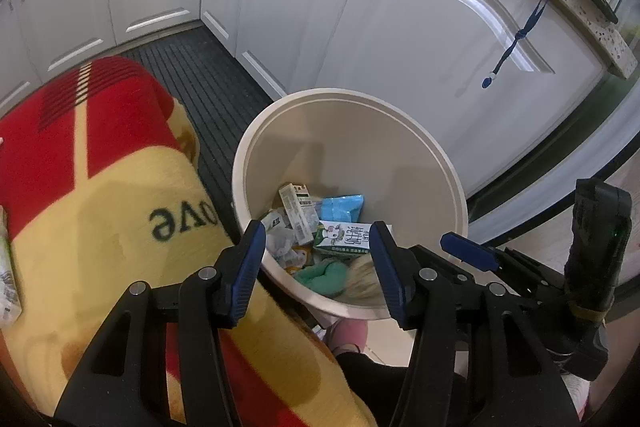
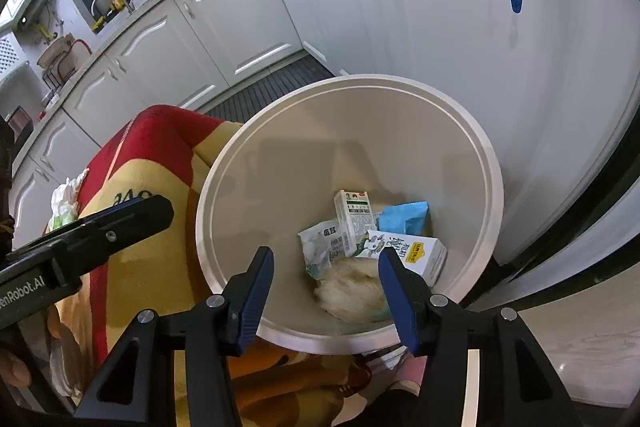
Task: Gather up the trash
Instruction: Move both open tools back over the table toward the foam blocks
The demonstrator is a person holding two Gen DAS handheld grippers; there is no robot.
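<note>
1. Both grippers, left (image 1: 318,259) and right (image 2: 326,289), hang wide open over the bin (image 2: 486,163), holding nothing.
2. Trash's in the bin: cartons (image 2: 416,253), blue packet (image 2: 404,217), tissue wad (image 2: 352,289).

Cream bin (image 2: 486,163); red-yellow blanket (image 1: 100,187); blue packet (image 2: 404,217); white cabinets (image 1: 420,39).
</note>
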